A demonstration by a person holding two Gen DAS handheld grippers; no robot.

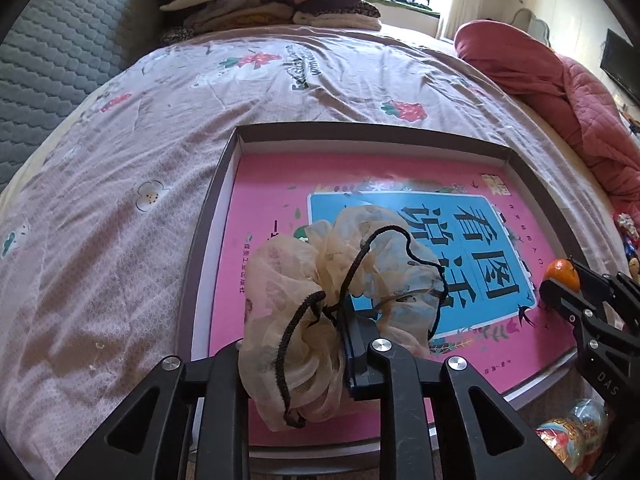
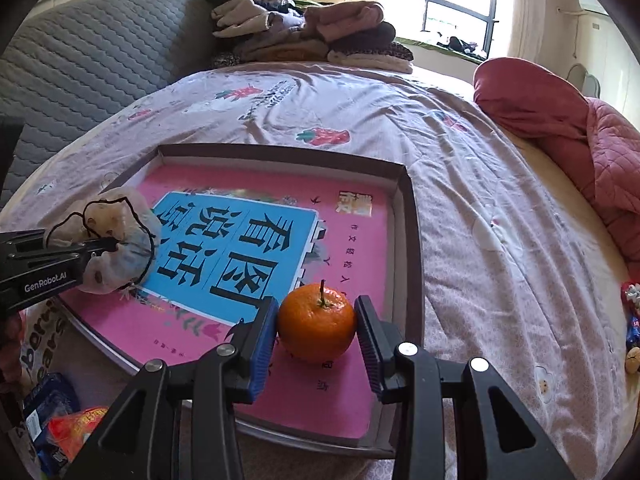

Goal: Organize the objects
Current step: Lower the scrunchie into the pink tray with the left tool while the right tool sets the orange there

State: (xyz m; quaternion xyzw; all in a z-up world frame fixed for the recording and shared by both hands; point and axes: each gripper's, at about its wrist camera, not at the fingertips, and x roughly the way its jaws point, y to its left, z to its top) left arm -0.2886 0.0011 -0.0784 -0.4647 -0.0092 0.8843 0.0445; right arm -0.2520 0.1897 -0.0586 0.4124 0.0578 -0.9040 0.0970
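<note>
A shallow box [image 1: 224, 168] with a pink printed bottom lies on the bed; it also shows in the right wrist view [image 2: 412, 216]. My left gripper [image 1: 292, 364] is shut on a beige mesh scrunchie with black trim [image 1: 320, 280], held over the box's near left part; the scrunchie also shows in the right wrist view [image 2: 116, 236]. My right gripper [image 2: 316, 336] has both pads against an orange tangerine [image 2: 318, 322] over the box's near right part. In the left wrist view the right gripper [image 1: 560, 292] and tangerine [image 1: 562, 274] show at right.
The box lies on a pink flowered bedsheet [image 2: 480, 208]. Folded clothes [image 2: 312, 32] are piled at the far end, a red quilt [image 2: 560, 128] at right. Snack packets [image 2: 68, 424] lie near the box's front left; small items [image 2: 632, 320] sit at the right edge.
</note>
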